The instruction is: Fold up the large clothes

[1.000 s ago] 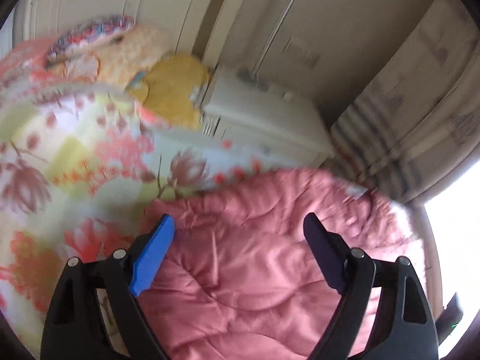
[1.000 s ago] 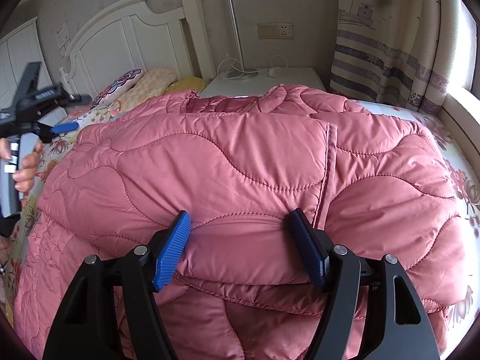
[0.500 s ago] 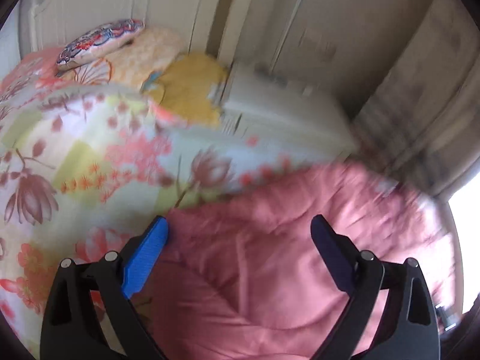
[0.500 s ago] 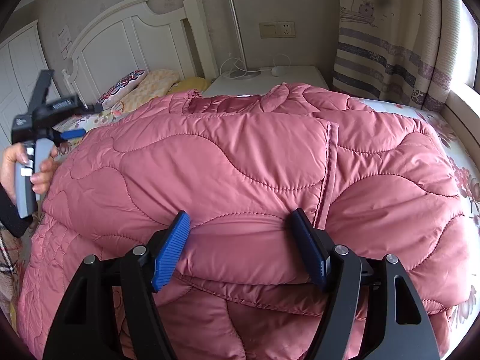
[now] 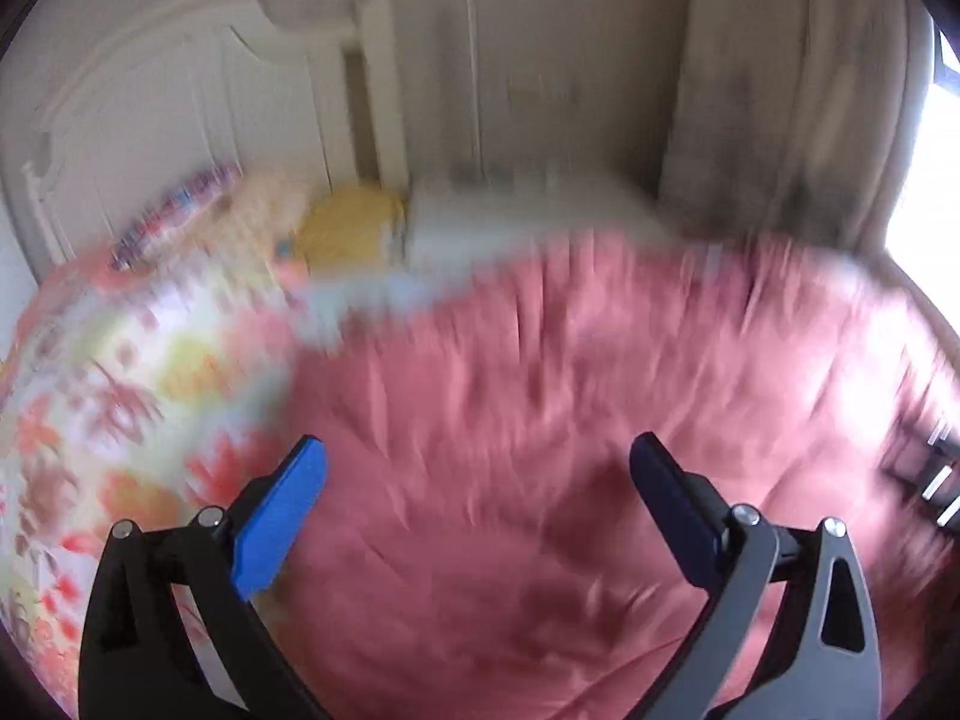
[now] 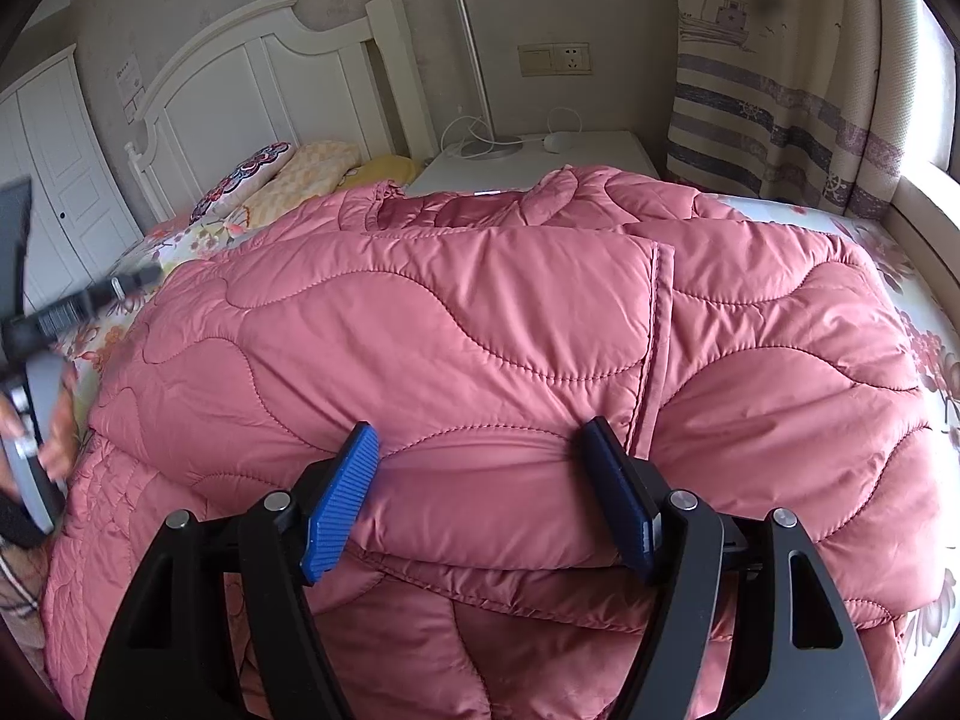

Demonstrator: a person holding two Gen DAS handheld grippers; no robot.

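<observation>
Presently, the scene reads as follows.

Garment: pink quilted coat (image 6: 480,324), padded, stitched in wavy lines, satin sheen.
Garment layout: one panel is folded across the front; its hemmed edge runs top to bottom right of centre; a collar area shows at the far end, toward the headboard (image 6: 252,78).
Garment support: floral bedspread (image 6: 924,312), visible at both sides of the coat.
Right gripper (image 6: 480,480): jaws partly apart, pressed on the near folded edge of the coat; a thick roll of fabric fills the gap and bulges between the blue pads.
Right gripper contact: both pads touch the coat, left pad on the fold face, right pad just beside the hemmed edge.
Left gripper (image 5: 480,504): jaws opening, spread wide; nothing is clamped; the pads are clear of the fabric.
Left gripper position: above the coat's left part, with the bedspread's edge just beside its blue pad; this view is motion-blurred.
Left gripper, seen from the right wrist: at the far left edge, held by a hand (image 6: 57,432), blurred.
Background: nightstand (image 6: 540,162) beside the headboard, striped curtain (image 6: 780,90) at right.
</observation>
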